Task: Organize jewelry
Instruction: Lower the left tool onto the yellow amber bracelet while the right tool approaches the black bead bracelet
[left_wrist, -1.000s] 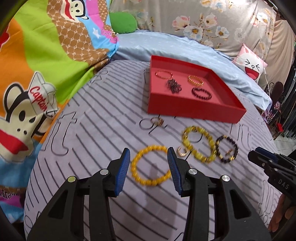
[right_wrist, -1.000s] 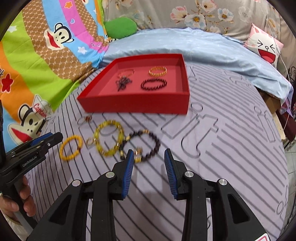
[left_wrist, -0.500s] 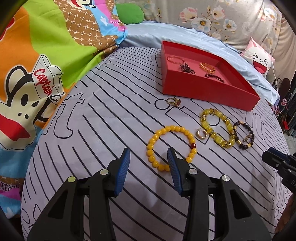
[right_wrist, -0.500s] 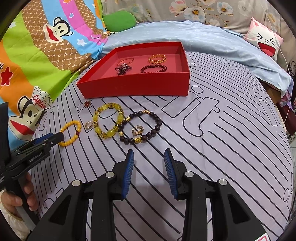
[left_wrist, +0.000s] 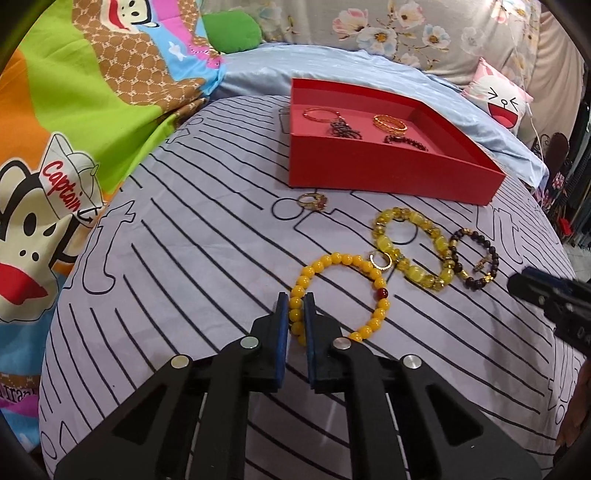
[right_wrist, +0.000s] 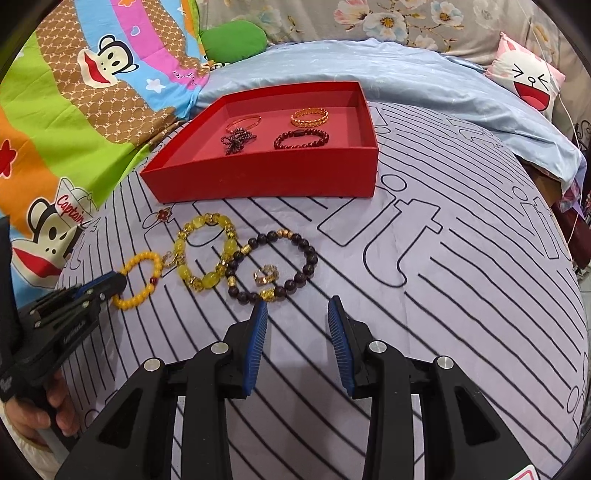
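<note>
Yellow beads pinched at the near rim, red tray straight ahead.

Amber-yellow bracelet (left_wrist: 341, 295) lying flat on the striped bedsheet (left_wrist: 177, 258), its near-left arc caught between the nearly closed jaws of the left gripper (left_wrist: 294, 325); rest of the loop fanning forward and right toward the small gold ring (left_wrist: 380, 260) touching its far side. Red tray (left_wrist: 391, 181) beyond, up and slightly right of those jaws, already holding four pieces. Right gripper (right_wrist: 297, 328) spread wide and gripping nothing, hovering just short of the dark bead bracelet (right_wrist: 273, 266) with a gold charm (right_wrist: 266, 275) inside its loop. Left side plainly nearer the yellow loop; probably a lift, then forward over the tray's near wall.
</note>
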